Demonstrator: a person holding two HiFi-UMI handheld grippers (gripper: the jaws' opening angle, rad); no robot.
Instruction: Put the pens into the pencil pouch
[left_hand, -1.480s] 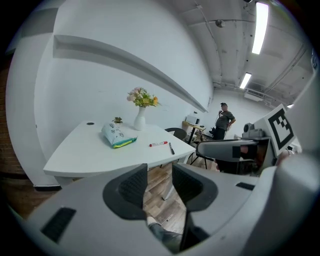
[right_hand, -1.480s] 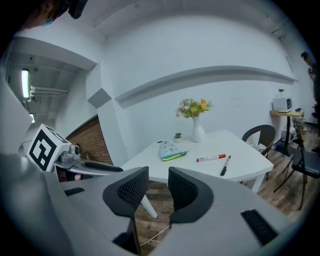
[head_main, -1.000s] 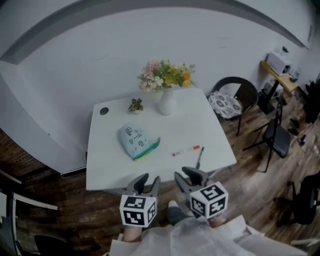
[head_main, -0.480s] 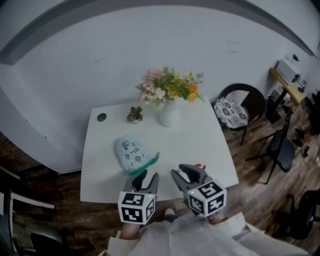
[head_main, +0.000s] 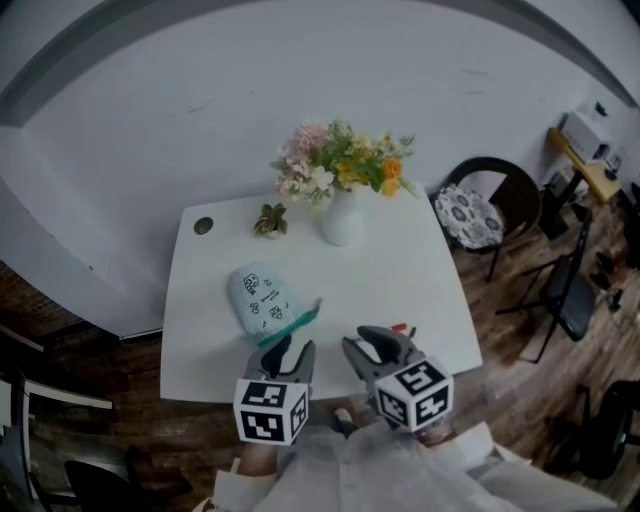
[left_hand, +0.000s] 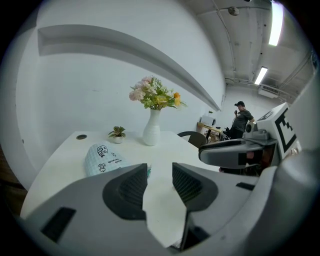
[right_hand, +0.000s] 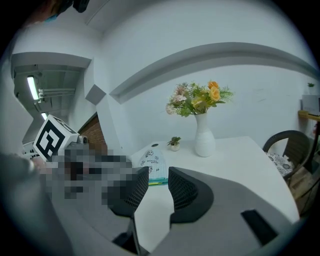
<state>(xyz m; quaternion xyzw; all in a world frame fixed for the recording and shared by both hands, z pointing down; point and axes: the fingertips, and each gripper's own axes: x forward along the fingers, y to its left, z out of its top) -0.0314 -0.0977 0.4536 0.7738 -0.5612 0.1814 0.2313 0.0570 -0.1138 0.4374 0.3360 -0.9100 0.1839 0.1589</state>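
Note:
The pale blue pencil pouch (head_main: 265, 303) with a teal zipper edge lies on the white table (head_main: 400, 270), left of centre. Only the red tip of one pen (head_main: 400, 327) shows beside my right gripper (head_main: 378, 347); the rest of the pens is hidden under it. My left gripper (head_main: 291, 354) hangs over the table's near edge, just below the pouch. Both grippers stand open with nothing between the jaws. The pouch (left_hand: 102, 157) lies ahead and left of the left gripper (left_hand: 159, 172). From the right gripper (right_hand: 159, 176) the pouch (right_hand: 152, 162) lies straight ahead.
A white vase of flowers (head_main: 342, 215) and a small potted plant (head_main: 269, 218) stand at the table's far edge, with a round cable hole (head_main: 204, 226) in the far left corner. A black chair (head_main: 480, 210) with a patterned cushion stands at the right. Wooden floor surrounds the table.
Both grippers have moved forward over the table's near edge. The two pens, plainly in view a second ago, are now mostly covered by the right gripper. Jaws look unchanged.

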